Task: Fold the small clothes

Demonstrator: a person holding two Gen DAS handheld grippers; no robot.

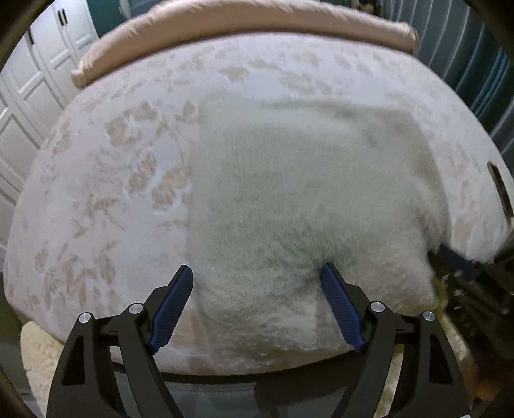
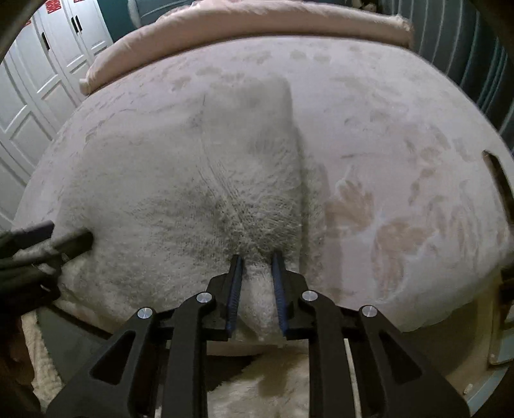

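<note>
A fluffy off-white garment (image 1: 305, 193) lies spread on the bed. In the left wrist view my left gripper (image 1: 257, 266) stands open wide over the garment's near left corner. Fluffy cloth lies between the blue pads, which do not pinch it. In the right wrist view my right gripper (image 2: 257, 257) is shut on a bunched fold at the garment's (image 2: 180, 180) near right edge. Ridges in the cloth run away from the grip. The left gripper (image 2: 69, 236) shows at that view's left edge, against the garment. A blurred finger (image 1: 456, 258) of the right one shows at the garment's right.
The bed carries a pale floral bedspread (image 1: 106, 193) with a rolled pink duvet (image 1: 244, 22) along its far side. A dark flat object (image 2: 496, 170) lies near the bed's right edge. White wardrobe doors (image 2: 38, 93) stand left, teal curtains right, a cream shaggy rug (image 2: 263, 386) below.
</note>
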